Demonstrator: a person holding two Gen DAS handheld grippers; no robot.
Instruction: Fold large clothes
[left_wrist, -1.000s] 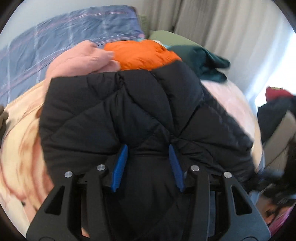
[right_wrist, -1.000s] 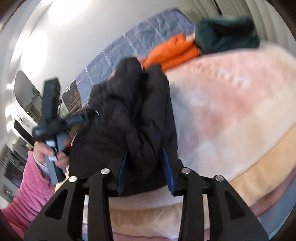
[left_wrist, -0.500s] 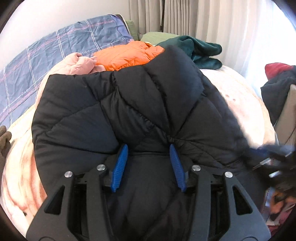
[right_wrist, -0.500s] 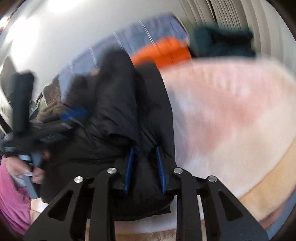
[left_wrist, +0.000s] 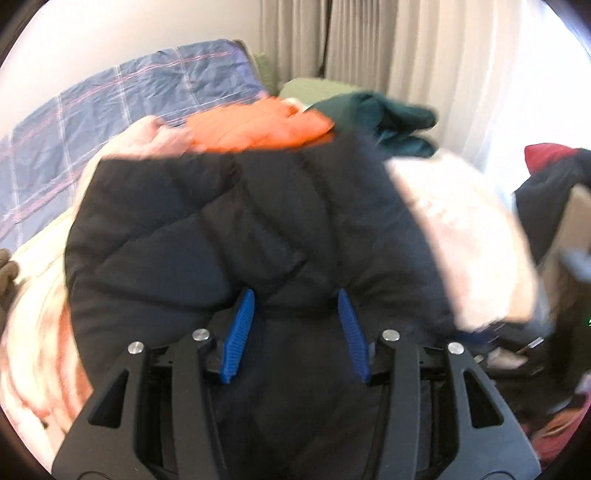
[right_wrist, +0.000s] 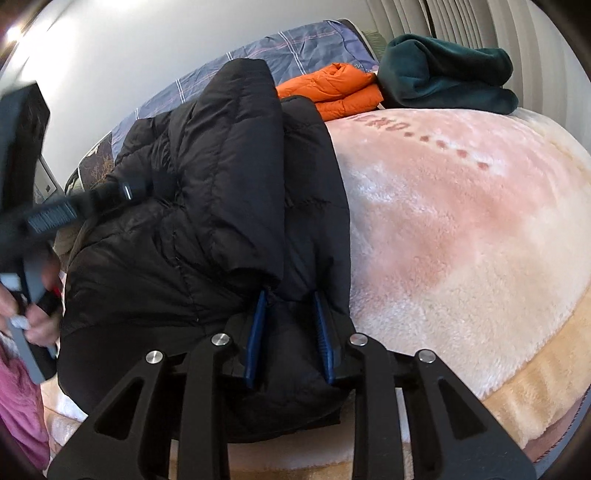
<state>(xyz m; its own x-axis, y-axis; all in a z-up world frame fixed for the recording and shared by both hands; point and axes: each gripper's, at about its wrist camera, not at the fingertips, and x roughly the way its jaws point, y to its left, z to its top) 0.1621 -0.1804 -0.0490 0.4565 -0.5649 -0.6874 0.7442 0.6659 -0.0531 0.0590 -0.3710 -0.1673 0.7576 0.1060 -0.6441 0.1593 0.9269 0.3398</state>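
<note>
1. Two grippers hold one black puffer jacket (right_wrist: 221, 206), which lies bunched on the pink fleece blanket (right_wrist: 461, 229) at the near, left part of the bed.
2. Far left in the right wrist view, a hand (right_wrist: 33, 317) with a pink sleeve (right_wrist: 18, 402) grips the handle of the left gripper (right_wrist: 122, 192), whose tip is at the jacket's left side.
3. In its own view, the left gripper (left_wrist: 295, 299) has its blue pads (left_wrist: 242, 325) set partly apart and pressed into a thick fold of the jacket (left_wrist: 229, 229); the quilted fabric puckers between them.
4. Just right of that, the right gripper (right_wrist: 290, 299) is clamped on a narrower fold at the jacket's near edge. Its jaws have just been opening a little after a tighter squeeze, with fabric still pinched between the pads (right_wrist: 258, 332).
5. Beyond the jacket, a folded orange jacket (right_wrist: 332, 92) rests at the head of the bed, touching the black one in the left wrist view.
6. Next to the right lies a dark green fleece bundle (right_wrist: 447, 74), just beside the orange one.
7. Behind both sits a blue plaid pillow (left_wrist: 122, 118), with pale curtains (left_wrist: 369, 48) to its right.
8. Far right, the blanket is bare, with a row of red dots (right_wrist: 454, 149) printed on it.
</note>
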